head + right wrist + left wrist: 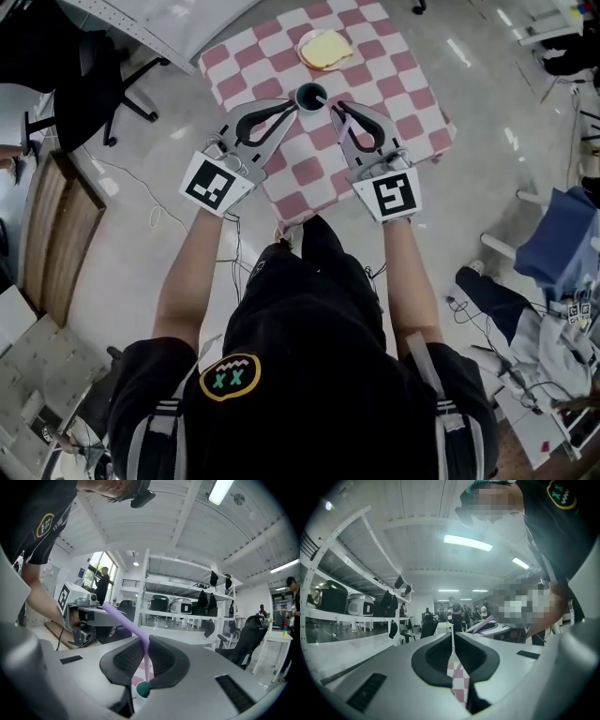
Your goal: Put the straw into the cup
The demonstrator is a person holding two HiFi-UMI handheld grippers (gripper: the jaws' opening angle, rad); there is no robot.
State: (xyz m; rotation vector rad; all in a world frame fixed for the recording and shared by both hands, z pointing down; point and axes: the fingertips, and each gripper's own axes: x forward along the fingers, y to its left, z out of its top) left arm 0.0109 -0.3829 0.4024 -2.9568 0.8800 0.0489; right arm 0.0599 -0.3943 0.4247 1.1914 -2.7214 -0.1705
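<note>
"Purple bendy plastic straw [123,617], where's it sitting?"

"Clamped upright in the right claw [146,638], its lower end just above the dark teal round cup [310,95] on the checked surface [394,84]. The left claw [453,637] is closed, empty, beside the cup."

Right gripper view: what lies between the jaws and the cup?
The purple straw, pinched by the right gripper, runs down toward the teal cup; the right gripper view shows nothing else between.
</note>
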